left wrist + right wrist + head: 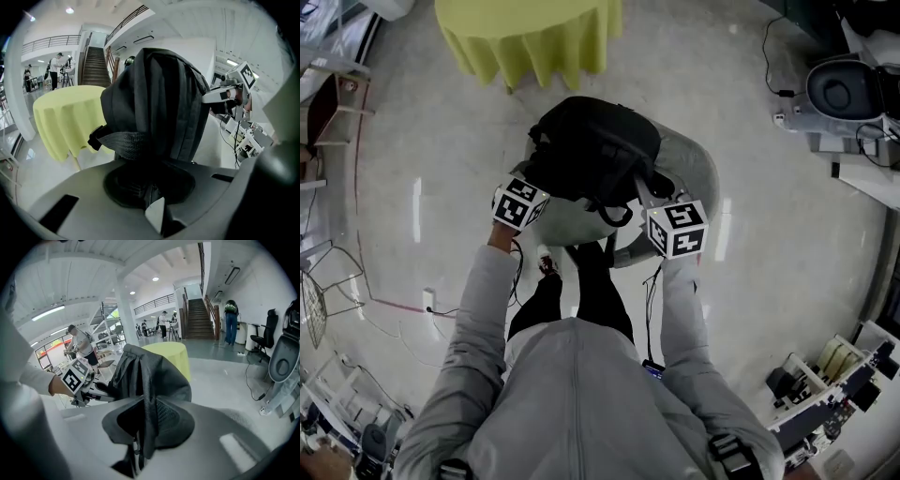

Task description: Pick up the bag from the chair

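Observation:
A black backpack (pixel 592 150) is held between both grippers over the grey shell chair (pixel 701 167); whether it still touches the seat I cannot tell. My left gripper (pixel 534 192) is at the bag's left side, shut on its black fabric (pixel 159 103), which fills the space between the jaws. My right gripper (pixel 661 211) is at the bag's right side, shut on a strap and mesh panel (pixel 145 376). From the left gripper view, the right gripper (pixel 234 89) shows behind the bag. The left gripper (pixel 77 378) shows in the right gripper view.
A round table with a yellow cloth (pixel 525 33) stands just beyond the chair. White equipment (pixel 844 94) with cables sits at the right, cluttered benches (pixel 825 394) at the lower right, a wire rack (pixel 319 281) at the left. A staircase (pixel 199 319) and people stand far off.

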Action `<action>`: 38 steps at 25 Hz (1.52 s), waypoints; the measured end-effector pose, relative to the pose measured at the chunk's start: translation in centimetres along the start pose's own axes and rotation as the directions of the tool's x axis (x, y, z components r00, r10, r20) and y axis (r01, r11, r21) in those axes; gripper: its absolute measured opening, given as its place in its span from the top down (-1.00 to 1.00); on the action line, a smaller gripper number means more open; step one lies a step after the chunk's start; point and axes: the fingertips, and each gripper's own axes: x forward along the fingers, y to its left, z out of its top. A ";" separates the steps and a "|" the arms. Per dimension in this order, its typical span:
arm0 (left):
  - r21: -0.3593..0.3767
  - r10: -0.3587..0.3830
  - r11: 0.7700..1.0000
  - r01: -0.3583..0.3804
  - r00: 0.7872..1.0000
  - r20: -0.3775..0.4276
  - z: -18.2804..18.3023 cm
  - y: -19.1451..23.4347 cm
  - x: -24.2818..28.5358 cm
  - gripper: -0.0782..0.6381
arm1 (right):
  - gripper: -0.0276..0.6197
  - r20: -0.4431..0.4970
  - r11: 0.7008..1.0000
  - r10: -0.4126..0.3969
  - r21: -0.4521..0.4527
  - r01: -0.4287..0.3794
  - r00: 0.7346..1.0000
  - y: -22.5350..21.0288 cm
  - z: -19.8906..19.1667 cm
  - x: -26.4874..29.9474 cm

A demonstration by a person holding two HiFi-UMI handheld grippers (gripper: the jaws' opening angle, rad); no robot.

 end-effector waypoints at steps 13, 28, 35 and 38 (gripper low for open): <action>0.091 0.031 0.994 -0.060 0.955 0.294 2.9 -5.3 -15.2 0.68 | 0.75 0.265 0.980 -0.119 -0.126 0.157 0.957 9.4 6.6 -11.8; 0.204 0.032 0.966 -0.157 0.859 0.511 9.4 -9.7 -29.0 0.68 | 0.75 0.489 0.946 -0.145 -0.185 0.265 0.860 18.0 14.1 -24.1; 0.217 0.017 0.964 -0.156 0.845 0.534 10.1 -10.5 -31.1 0.68 | 0.75 0.529 0.944 -0.136 -0.188 0.271 0.838 19.4 15.2 -26.0; 0.213 0.015 0.965 -0.153 0.844 0.537 10.2 -10.7 -31.4 0.68 | 0.76 0.533 0.946 -0.128 -0.189 0.265 0.837 19.4 15.4 -26.1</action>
